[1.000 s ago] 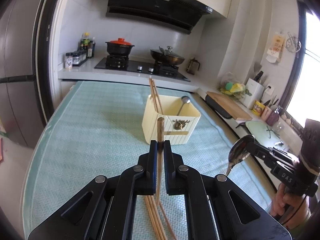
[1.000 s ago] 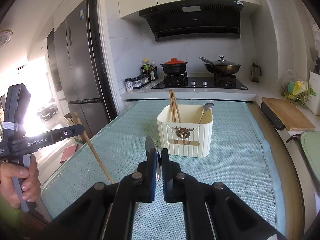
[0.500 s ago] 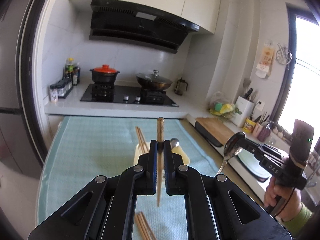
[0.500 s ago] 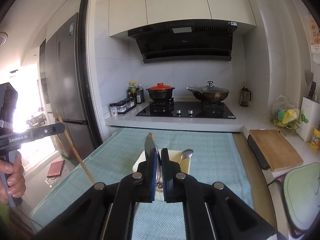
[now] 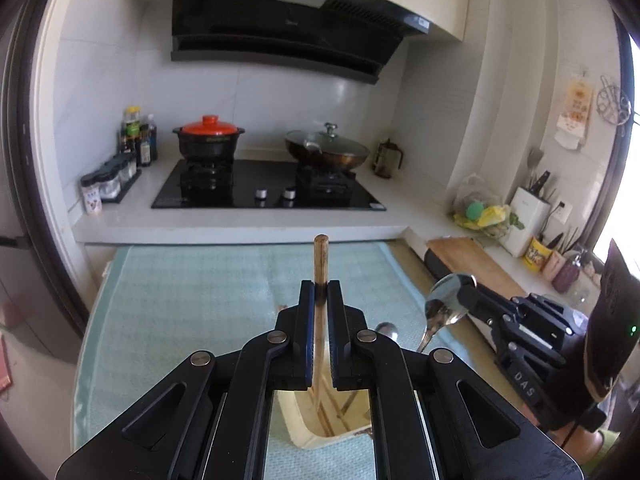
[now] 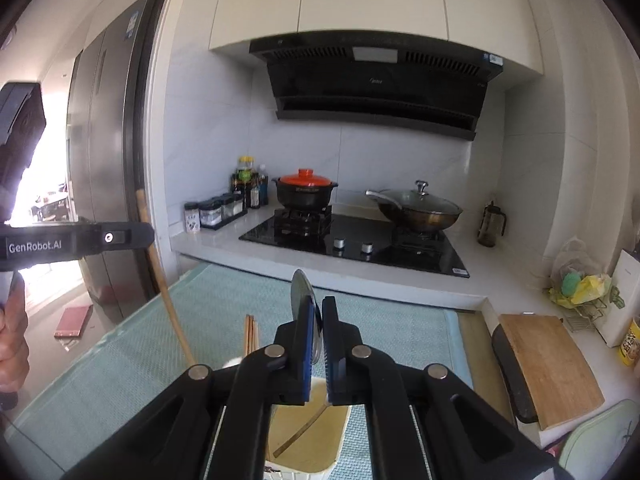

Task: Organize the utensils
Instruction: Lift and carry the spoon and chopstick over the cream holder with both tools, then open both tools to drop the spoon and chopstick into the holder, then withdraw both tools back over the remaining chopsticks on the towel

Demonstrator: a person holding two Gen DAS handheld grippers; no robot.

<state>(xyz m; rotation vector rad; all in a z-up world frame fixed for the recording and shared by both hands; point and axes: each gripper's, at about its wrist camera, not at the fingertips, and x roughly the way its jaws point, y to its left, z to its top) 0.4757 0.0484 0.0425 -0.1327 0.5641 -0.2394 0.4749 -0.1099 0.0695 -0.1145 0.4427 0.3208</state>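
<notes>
My left gripper (image 5: 320, 296) is shut on a wooden chopstick (image 5: 321, 256) that stands upright between its fingers. Its lower end hangs over the cream utensil holder (image 5: 298, 424), seen below between the gripper's arms. My right gripper (image 6: 318, 312) is shut on a metal spoon (image 6: 300, 288), bowl up and edge-on, above the same holder (image 6: 340, 448). Chopsticks (image 6: 251, 334) stand in the holder's left part, and another spoon (image 5: 386, 330) stands in it. Each view shows the other gripper beside it: the right gripper (image 5: 468, 296) with its spoon (image 5: 442, 304), the left gripper (image 6: 146, 235) with its chopstick (image 6: 168, 300).
A pale green mat (image 5: 180, 300) covers the table. Behind it runs a white counter with a black hob (image 5: 264, 190), a red-lidded pot (image 5: 209, 140), a lidded wok (image 5: 326, 150) and spice jars (image 5: 108, 184). A wooden cutting board (image 6: 548, 364) lies at right, a fridge (image 6: 104, 160) at left.
Both grippers have moved forward and up with their utensils. The holder, earlier ahead on the mat, now lies beneath the fingers of both.
</notes>
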